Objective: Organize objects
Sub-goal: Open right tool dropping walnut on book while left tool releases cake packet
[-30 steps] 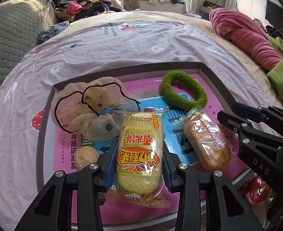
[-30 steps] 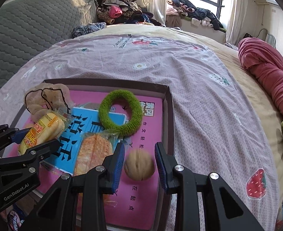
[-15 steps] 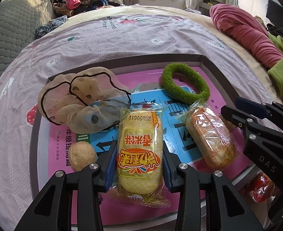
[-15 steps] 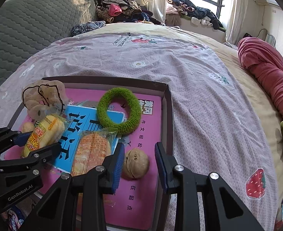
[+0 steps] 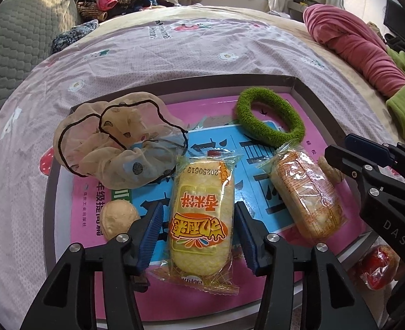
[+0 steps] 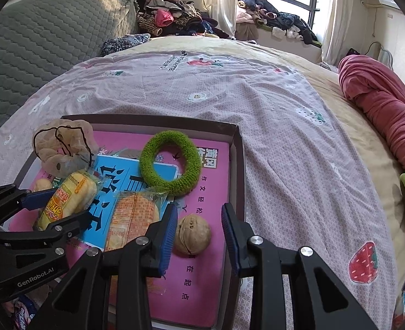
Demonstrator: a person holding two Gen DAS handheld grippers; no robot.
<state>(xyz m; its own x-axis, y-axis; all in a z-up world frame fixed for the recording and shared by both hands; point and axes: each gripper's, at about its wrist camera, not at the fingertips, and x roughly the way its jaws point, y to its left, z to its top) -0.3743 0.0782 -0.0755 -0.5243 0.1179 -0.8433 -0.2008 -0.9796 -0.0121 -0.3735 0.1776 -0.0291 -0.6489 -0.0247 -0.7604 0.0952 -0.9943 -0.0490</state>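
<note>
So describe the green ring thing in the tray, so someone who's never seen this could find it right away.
On the bed's lilac quilt sits a shallow dark-rimmed tray lined with a pink and blue book cover. Toward its far right corner lies the fuzzy green hair scrunchie, just beyond the orange-wrapped snack cake. It is the only green, open ring; the other scrunchie is sheer beige with dark edging.

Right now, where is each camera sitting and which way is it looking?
Left wrist: rides the left gripper, looking forward and down at the yellow snack pack between its opening fingers; the right gripper shows at its right.
Right wrist: rides the right gripper, looking forward and down at the walnut between its fingers; the left gripper shows at its left.
Both see the tray, the green ring and the bed.
</note>
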